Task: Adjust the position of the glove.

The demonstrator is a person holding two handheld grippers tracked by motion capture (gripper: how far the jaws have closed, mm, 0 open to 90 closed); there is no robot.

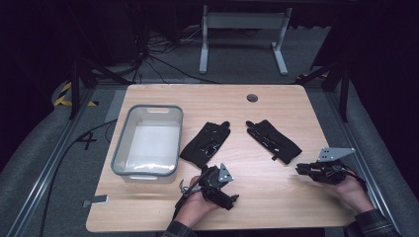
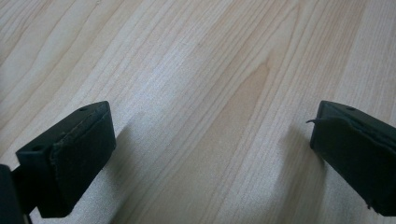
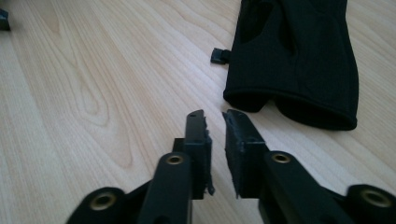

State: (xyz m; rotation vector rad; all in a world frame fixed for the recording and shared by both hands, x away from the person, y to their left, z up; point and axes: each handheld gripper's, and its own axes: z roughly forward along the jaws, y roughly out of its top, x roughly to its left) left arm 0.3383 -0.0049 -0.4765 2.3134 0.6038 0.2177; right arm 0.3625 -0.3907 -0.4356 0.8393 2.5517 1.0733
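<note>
Right gripper view cuts off the black glove (image 3: 299, 56) at its fingers; right tool (image 3: 215, 122) nearly closed, empty; left tool (image 2: 210, 140) wide open over bare bench (image 2: 187, 70).

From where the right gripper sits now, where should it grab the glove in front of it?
Take the right glove at its open cuff hem, coming in low from the near side. The cuff faces the right gripper and stands slightly raised, so one jaw could probably slip inside.
</note>
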